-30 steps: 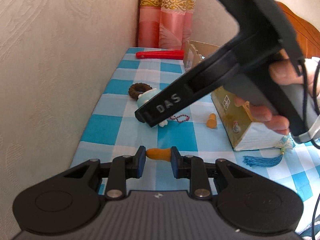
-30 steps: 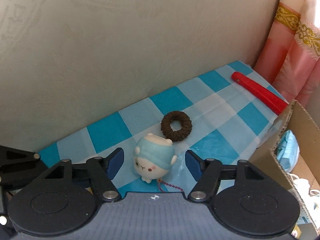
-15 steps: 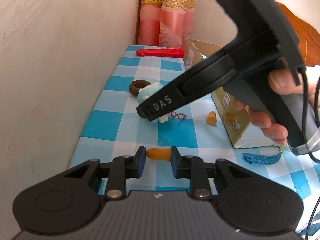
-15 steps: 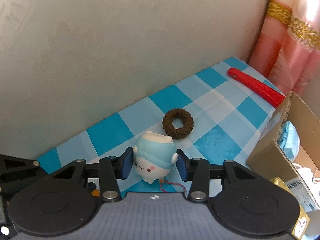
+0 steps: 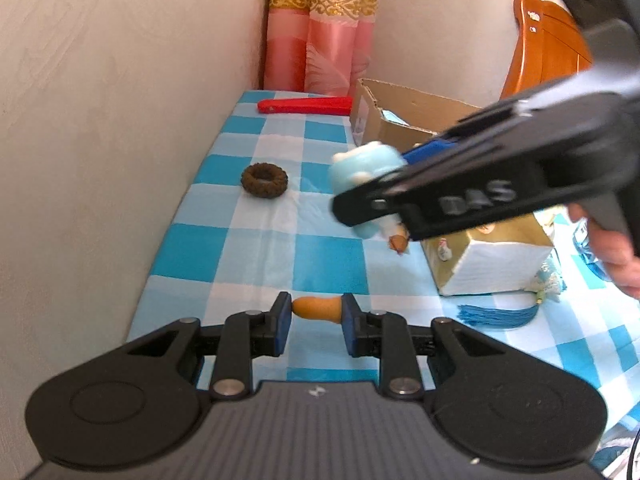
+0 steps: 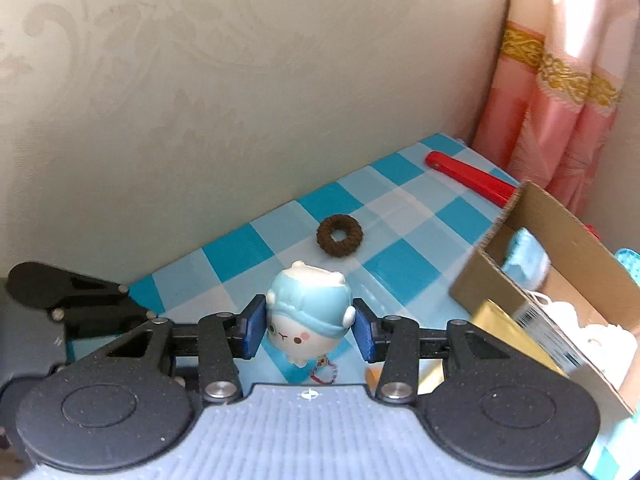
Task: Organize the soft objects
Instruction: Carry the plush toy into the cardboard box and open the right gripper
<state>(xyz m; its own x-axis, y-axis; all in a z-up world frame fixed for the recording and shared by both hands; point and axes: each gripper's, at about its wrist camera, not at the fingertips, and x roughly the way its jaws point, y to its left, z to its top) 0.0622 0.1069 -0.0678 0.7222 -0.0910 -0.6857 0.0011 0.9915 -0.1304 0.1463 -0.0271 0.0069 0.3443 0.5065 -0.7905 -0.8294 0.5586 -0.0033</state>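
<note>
My right gripper (image 6: 308, 330) is shut on a blue-capped round squishy toy (image 6: 306, 316) and holds it above the checked tablecloth; the toy also shows in the left wrist view (image 5: 366, 170), lifted beside the right gripper body. My left gripper (image 5: 314, 312) is shut on a small orange soft piece (image 5: 318, 309), low over the cloth near the front edge. A brown hair scrunchie (image 5: 265, 181) lies on the cloth by the wall, also in the right wrist view (image 6: 340, 236). An open cardboard box (image 6: 560, 264) with soft items inside stands to the right.
A red flat tool (image 5: 306, 105) lies at the far end by the pink curtain (image 5: 320, 28). A gold-and-white box (image 5: 492, 264), a blue tassel (image 5: 496, 314) and a small orange piece (image 5: 399, 243) sit right of centre. The wall (image 5: 100, 120) runs along the left.
My right gripper closed on the squishy toy, lifted it off the cloth and carried it right toward the cardboard box. My left gripper kept its hold on the orange piece.
</note>
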